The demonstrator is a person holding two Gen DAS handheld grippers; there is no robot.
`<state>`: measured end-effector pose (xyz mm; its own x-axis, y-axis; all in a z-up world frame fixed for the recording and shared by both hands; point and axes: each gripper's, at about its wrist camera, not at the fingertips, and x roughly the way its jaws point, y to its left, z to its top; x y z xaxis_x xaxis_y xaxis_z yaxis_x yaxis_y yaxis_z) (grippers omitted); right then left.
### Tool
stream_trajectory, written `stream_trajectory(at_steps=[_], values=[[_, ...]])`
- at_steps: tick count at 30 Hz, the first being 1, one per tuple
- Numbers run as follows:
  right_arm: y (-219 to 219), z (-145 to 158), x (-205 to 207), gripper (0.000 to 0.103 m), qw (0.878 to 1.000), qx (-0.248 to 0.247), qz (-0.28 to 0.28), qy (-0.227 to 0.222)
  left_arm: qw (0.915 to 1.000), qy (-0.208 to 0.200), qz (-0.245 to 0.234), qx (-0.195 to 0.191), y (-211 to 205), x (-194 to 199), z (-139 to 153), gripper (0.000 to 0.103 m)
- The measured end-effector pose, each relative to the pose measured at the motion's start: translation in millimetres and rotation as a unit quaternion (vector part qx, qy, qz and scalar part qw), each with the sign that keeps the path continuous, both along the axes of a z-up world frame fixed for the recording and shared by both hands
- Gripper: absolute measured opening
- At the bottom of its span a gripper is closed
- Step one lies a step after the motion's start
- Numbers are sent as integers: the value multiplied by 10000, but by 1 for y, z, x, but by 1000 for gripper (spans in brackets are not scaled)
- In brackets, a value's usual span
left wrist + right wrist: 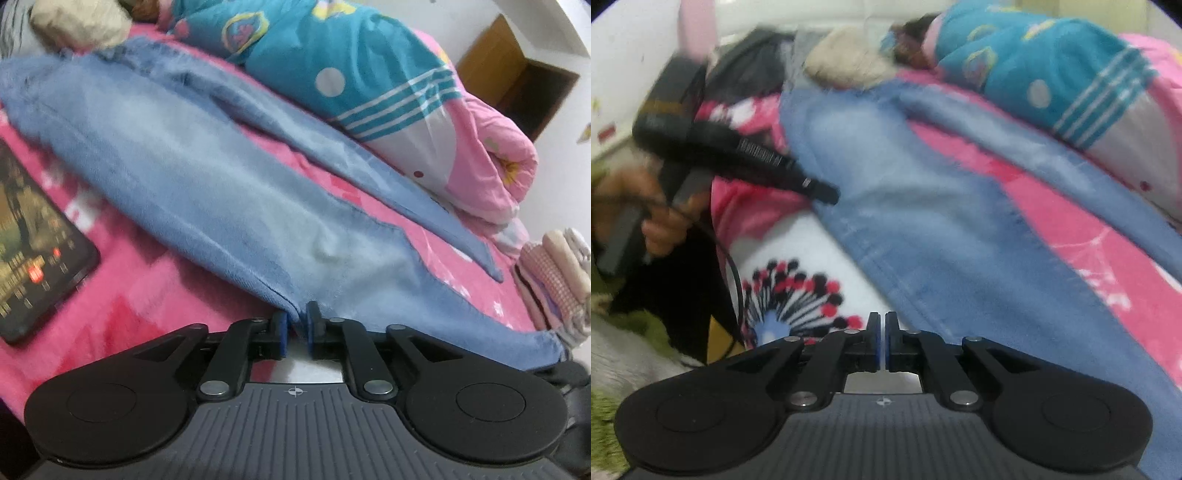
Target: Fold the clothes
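Observation:
A blue fleece garment (221,192) lies stretched along the pink bed sheet (129,295), one long strip of it splitting off toward the right. My left gripper (297,325) is shut on the garment's near edge, with cloth pinched between the blue pads. In the right wrist view the same garment (923,221) runs from the far left to the bottom right. The left gripper (827,194) touches its left edge, held by a hand (661,225). My right gripper (882,332) is shut just left of the cloth's edge; no cloth shows between its pads.
A lit tablet (37,240) lies on the sheet at the left. A rolled teal and pink quilt (369,74) runs along the far side. Folded clothes (554,280) are stacked at the right edge. A beige bundle (77,26) sits at the head. A black cable (735,280) hangs at the left.

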<state>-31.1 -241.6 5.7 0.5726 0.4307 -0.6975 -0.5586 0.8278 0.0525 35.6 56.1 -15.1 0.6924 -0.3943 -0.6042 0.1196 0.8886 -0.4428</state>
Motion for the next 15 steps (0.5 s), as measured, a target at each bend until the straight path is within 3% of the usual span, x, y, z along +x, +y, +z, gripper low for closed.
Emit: stream_trajectory(at_steps=[1, 3, 5, 6, 9, 11, 13, 15], values=[[-6, 1, 0, 5, 9999, 71, -104, 42, 9999, -69, 7, 87, 0, -2, 3, 14], [-27, 5, -3, 26, 9986, 252, -459, 79, 9995, -226, 27, 218, 1, -5, 9, 17], [-76, 10, -15, 42, 9874, 655, -1441, 6, 9986, -382, 20, 376, -1, -6, 15, 17], [-101, 12, -22, 42, 9767, 869, -1961, -31, 9979, -454, 15, 455, -3, -6, 17, 17], [-179, 19, -42, 51, 9256, 1492, -3475, -143, 9952, -645, 26, 738, -13, -3, 23, 17], [-227, 14, -60, 53, 8734, 2029, -4428, -24, 9933, -712, 63, 909, -20, 1, 25, 17], [-258, 0, -71, 53, 8313, 2435, -4991, 241, 9921, -732, 133, 1009, -24, 5, 26, 17], [-274, -16, -75, 53, 8063, 2714, -5236, 447, 9913, -717, 187, 1086, -27, 6, 25, 17]])
